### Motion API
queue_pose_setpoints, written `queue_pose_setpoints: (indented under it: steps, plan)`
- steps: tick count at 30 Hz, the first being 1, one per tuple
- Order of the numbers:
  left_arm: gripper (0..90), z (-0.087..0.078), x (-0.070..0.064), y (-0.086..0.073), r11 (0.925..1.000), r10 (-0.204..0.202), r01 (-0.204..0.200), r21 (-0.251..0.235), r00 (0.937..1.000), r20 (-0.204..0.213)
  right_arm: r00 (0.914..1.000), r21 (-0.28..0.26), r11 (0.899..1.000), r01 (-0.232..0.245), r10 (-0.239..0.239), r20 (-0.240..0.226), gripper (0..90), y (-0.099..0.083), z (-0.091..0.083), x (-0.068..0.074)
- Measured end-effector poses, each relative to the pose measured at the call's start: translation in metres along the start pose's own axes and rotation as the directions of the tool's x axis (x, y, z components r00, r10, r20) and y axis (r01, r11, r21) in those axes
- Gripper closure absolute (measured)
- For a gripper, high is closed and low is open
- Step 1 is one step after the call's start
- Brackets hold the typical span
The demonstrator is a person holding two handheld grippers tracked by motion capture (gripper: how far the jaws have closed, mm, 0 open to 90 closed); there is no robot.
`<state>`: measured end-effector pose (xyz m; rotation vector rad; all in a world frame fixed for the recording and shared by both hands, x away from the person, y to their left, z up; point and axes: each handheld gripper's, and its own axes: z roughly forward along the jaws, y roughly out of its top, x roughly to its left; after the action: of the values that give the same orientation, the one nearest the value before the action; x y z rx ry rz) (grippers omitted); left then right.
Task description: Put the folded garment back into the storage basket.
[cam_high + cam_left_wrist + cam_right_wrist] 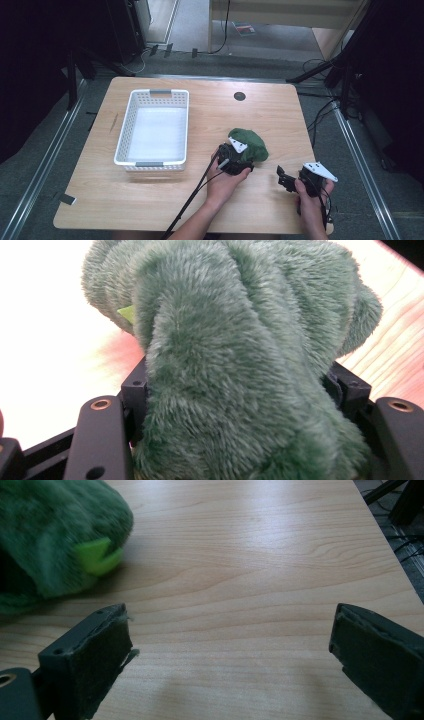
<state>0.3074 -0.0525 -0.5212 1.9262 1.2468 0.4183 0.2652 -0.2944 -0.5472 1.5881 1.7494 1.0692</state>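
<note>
A dark green plush toy (253, 143) lies on the wooden table (200, 200), right of centre. My left gripper (241, 156) reaches it from the near side. In the left gripper view the plush toy (235, 340) bulges between the two jaws of the left gripper (240, 390), which are shut on its fur. My right gripper (283, 180) hovers near the table's front right, open, with bare wood between the jaws of the right gripper (230, 650). The plush toy (50, 545) lies to its upper left, with a light green tab (97, 555) sticking out.
A white slatted plastic basket (125, 135) stands on the table's left half. A round cable hole (239, 96) sits near the far edge. Black cables trail from both grippers toward the front edge. Dark stands and cables surround the table.
</note>
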Motion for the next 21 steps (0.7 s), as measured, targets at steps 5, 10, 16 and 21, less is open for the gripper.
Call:
queue_pose_setpoints:
  steps: [5,10,16,21]
  plan:
    - [34.3,-0.017,0.007,0.011,0.9986,-0.021,0.021,-0.048,0.9997,0.015,1.0000,0.000,1.000,0.001,-0.001,0.000,3.4,0.000,0.000,0.000]
    - [34.3,-0.038,0.018,0.022,0.9946,-0.035,0.036,-0.097,0.9993,0.010,1.0000,-0.001,1.000,0.000,0.000,0.000,3.4,0.000,0.000,0.000]
    - [34.2,-0.057,0.033,0.031,0.9884,-0.054,0.054,-0.142,0.9985,0.006,1.0000,0.000,1.000,0.000,0.000,0.000,3.4,0.000,0.000,0.000]
    - [34.3,-0.071,0.046,0.036,0.9819,-0.077,0.075,-0.174,0.9970,-0.006,1.0000,0.000,1.000,-0.002,0.002,0.002,3.4,0.000,0.000,0.000]
